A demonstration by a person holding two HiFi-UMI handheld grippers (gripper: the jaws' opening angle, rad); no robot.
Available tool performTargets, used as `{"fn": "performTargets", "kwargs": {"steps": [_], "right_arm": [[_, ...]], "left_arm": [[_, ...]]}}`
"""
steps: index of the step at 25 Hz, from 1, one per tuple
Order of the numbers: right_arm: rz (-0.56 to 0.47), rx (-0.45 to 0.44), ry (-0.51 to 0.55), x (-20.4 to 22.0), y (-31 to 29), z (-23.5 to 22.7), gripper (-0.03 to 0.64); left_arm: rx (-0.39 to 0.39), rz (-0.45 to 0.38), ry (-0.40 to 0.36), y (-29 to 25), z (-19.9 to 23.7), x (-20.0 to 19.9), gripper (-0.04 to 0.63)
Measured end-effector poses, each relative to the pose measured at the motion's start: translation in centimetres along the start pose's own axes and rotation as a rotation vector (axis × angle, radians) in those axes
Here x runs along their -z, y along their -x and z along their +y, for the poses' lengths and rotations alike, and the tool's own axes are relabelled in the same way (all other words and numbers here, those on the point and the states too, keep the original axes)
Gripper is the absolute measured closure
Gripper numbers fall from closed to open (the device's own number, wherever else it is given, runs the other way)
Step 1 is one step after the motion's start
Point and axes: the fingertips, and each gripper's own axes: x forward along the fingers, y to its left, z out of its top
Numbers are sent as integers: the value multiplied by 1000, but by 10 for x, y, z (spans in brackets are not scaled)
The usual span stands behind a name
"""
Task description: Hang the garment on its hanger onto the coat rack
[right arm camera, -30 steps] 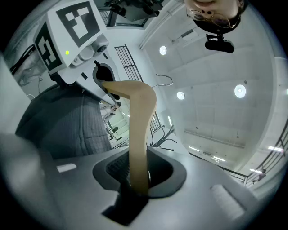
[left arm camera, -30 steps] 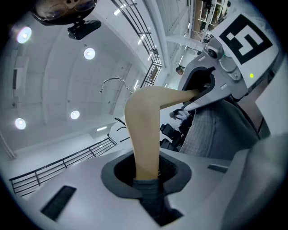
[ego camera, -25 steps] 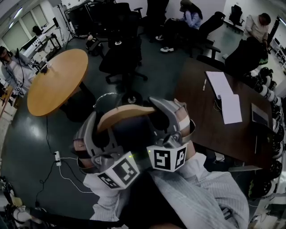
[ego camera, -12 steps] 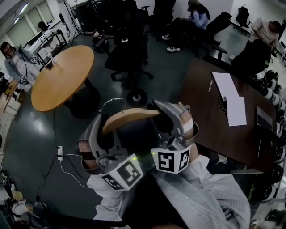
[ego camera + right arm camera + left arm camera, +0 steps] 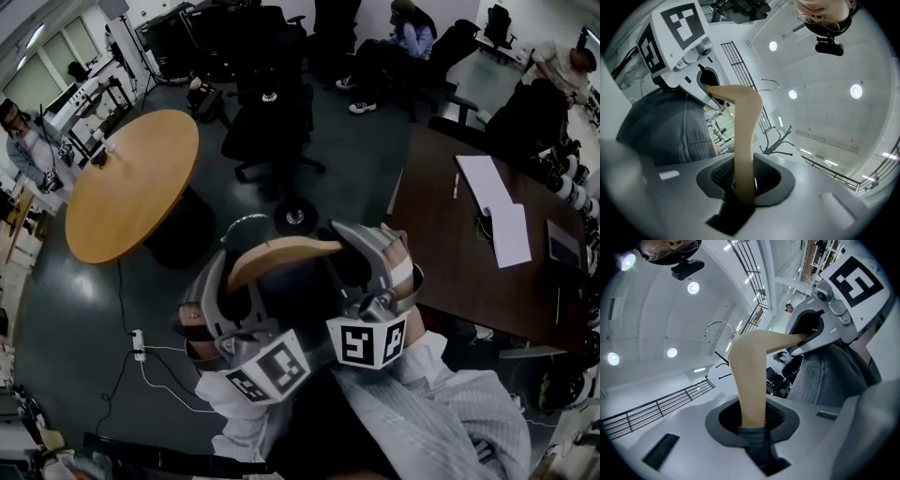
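A tan wooden hanger (image 5: 281,251) with a thin metal hook (image 5: 246,220) is held up between my two grippers, and a dark garment (image 5: 291,295) hangs on it. My left gripper (image 5: 230,281) is shut on the hanger's left arm. In the left gripper view its jaws (image 5: 752,420) clamp the wood (image 5: 747,376) and a fold of dark cloth (image 5: 759,448). My right gripper (image 5: 354,251) is shut on the right arm of the hanger (image 5: 743,145). The dark prongs of a coat rack (image 5: 777,139) show beyond the hanger against the ceiling, also in the left gripper view (image 5: 721,363).
Below me are a round wooden table (image 5: 131,183) and a dark rectangular table (image 5: 450,272) with papers (image 5: 497,202). Black office chairs (image 5: 272,122) stand between them. A power strip (image 5: 139,342) with cables lies on the floor. People sit at the back, and one stands at the left (image 5: 28,150).
Both grippers keep their hold on the hanger. In the head view they and the hanger have drifted slightly down and right as the view shifts over the floor.
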Motion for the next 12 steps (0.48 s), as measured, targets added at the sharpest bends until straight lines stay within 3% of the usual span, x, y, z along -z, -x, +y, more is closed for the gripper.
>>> {"fn": "performTargets", "kwargs": {"steps": [12], "right_arm": [[135, 98, 8, -26, -134, 49, 526]], "left_arm": [[121, -139, -1, -115, 54, 98, 534]]}}
